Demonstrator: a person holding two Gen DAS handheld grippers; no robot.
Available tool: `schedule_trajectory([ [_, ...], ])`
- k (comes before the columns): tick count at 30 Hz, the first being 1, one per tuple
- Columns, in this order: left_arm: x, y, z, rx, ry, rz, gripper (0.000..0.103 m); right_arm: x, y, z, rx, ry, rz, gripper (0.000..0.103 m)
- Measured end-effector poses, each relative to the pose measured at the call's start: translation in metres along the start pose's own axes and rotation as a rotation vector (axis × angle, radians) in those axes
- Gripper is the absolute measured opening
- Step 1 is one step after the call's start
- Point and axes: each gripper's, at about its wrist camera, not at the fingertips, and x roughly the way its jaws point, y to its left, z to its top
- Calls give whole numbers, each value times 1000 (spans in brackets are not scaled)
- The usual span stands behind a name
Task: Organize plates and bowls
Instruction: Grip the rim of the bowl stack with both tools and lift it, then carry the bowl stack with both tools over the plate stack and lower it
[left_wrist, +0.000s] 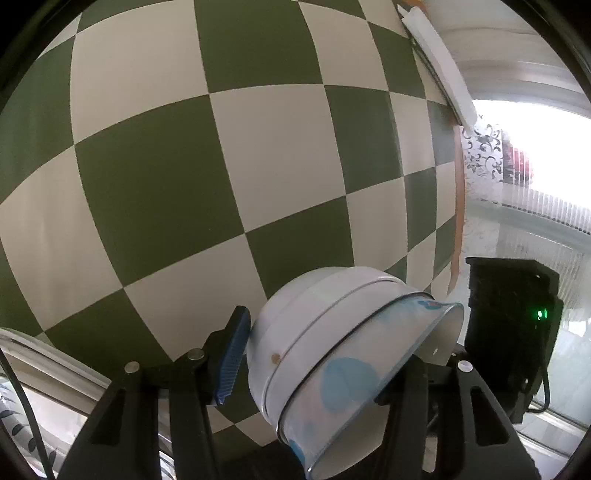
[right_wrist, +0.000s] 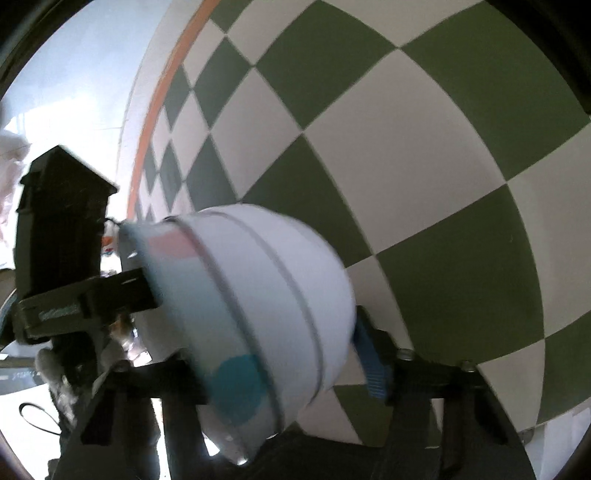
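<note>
In the left wrist view, my left gripper (left_wrist: 321, 354) holds a white bowl (left_wrist: 332, 339) with blue spots, tipped on its side above the green and white checkered tablecloth (left_wrist: 221, 166). Its blue-padded left finger (left_wrist: 231, 363) touches the bowl's base; the right finger is hidden behind the rim. In the right wrist view, my right gripper (right_wrist: 258, 332) holds a similar white bowl (right_wrist: 258, 295) with blue and pink spots, also on its side and blurred. Its blue-padded right finger (right_wrist: 371, 363) presses the base. Each view shows the other black gripper beside the bowl.
The other gripper's black body (left_wrist: 513, 332) with a green light stands at the right of the left wrist view. The table's orange-trimmed edge (right_wrist: 155, 110) runs along the left of the right wrist view. A bright window (left_wrist: 535, 147) lies beyond the table.
</note>
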Motion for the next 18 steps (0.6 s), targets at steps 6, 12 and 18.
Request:
schedule_trajectory([
  [6,-6,3,-8,-5,-50,10,50,-1,-3,-1,-13,-16,26,55],
  [12,-14,0,-14,-21,-86,37,50,2,5,1,-42,1,39,54],
  [18,-33,0,-20,-57,-132,43,50,-3,20,14,-86,21,54,54],
])
